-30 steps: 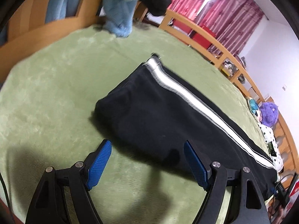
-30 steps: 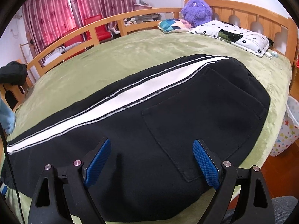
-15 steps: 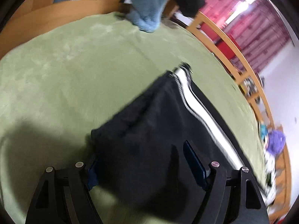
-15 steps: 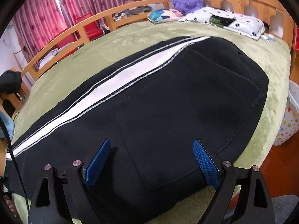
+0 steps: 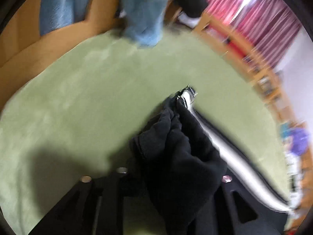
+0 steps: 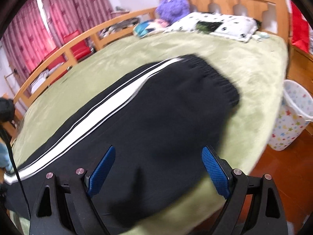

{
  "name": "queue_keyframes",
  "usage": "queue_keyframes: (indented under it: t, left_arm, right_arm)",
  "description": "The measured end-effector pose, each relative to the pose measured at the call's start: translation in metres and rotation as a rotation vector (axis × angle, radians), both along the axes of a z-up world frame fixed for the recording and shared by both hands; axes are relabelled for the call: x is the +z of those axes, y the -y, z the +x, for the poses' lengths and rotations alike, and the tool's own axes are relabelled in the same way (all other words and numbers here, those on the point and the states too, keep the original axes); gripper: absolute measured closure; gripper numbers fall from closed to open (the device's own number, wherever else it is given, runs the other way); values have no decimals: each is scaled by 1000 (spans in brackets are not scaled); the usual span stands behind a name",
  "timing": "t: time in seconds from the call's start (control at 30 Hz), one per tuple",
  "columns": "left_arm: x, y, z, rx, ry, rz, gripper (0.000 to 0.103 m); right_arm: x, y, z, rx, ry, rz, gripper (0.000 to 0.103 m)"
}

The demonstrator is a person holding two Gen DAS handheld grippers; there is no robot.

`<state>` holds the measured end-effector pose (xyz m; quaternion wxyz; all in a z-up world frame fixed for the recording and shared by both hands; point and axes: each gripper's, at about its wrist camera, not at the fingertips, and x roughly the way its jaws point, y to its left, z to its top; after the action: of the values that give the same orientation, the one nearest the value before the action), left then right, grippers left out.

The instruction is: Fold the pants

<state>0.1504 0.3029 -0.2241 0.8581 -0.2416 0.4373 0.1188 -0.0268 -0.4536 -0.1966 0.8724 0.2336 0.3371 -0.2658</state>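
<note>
Green bedcover [image 6: 244,62] is carrying the pants [image 6: 156,117], lying long, unfolded. Left gripper [image 5: 172,176] is closing on bunched cuff; right gripper [image 6: 156,168] is hovering wide apart.

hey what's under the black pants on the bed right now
The black pants lie on a green blanket, visible all around them. Whatever lies directly beneath the fabric is covered, so anything tucked there cannot be seen.

Evenly daylit through pink curtains [image 5: 273,19] at one o'clock; soft shadow at eight; heavy motion blur, fisheye bending toward black rims.
</note>
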Motion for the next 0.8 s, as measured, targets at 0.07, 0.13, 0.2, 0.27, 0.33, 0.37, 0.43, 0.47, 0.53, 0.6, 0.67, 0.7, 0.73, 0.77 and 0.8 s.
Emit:
queue_keyframes:
  t: [0.07,0.13,0.2,0.27,0.33,0.37,0.43,0.47,0.53,0.6,0.67,0.7,0.73,0.77,0.8]
  left_arm:
    - [-7,1,-11,47,-34,33,54]
    - [-4,2,-27,99,-36,68,42]
    - [3,10,-42,112,-28,102,38]
    - [9,22,-51,89,-29,114,37]
    - [14,40,-61,81,-38,125,37]
    - [16,47,-63,75,-39,122,37]
    - [18,61,-68,64,-47,110,37]
    - [19,69,-70,63,-50,105,37]
    - [22,87,-71,56,-39,96,37]
    - [27,104,-69,43,-31,97,37]
    - [32,117,-68,28,-23,100,37]
    - [38,126,-68,17,-8,103,37]
    - [42,131,-68,8,4,105,37]
    - [48,137,-68,-4,20,110,37]
    - [53,143,-68,-13,28,118,37]
  right_arm:
    - [0,22,-13,-57,0,4,14]
    - [-4,50,-25,-91,22,59,13]
    - [-12,72,-32,-106,56,138,13]
    - [-25,101,-32,-119,98,247,13]
    - [-37,125,-25,-123,140,335,11]
    - [-43,136,-20,-123,160,388,9]
    - [-58,155,-5,-114,197,503,5]
    - [-60,158,1,-116,208,517,3]
    - [-58,167,18,-103,254,542,4]
    - [-52,170,34,-99,226,533,22]
    - [-37,174,43,-63,235,456,55]
    - [-27,178,47,-5,260,446,61]
    - [-10,183,51,54,303,443,62]
    - [2,186,53,65,322,424,63]
    - [18,190,58,91,340,401,64]
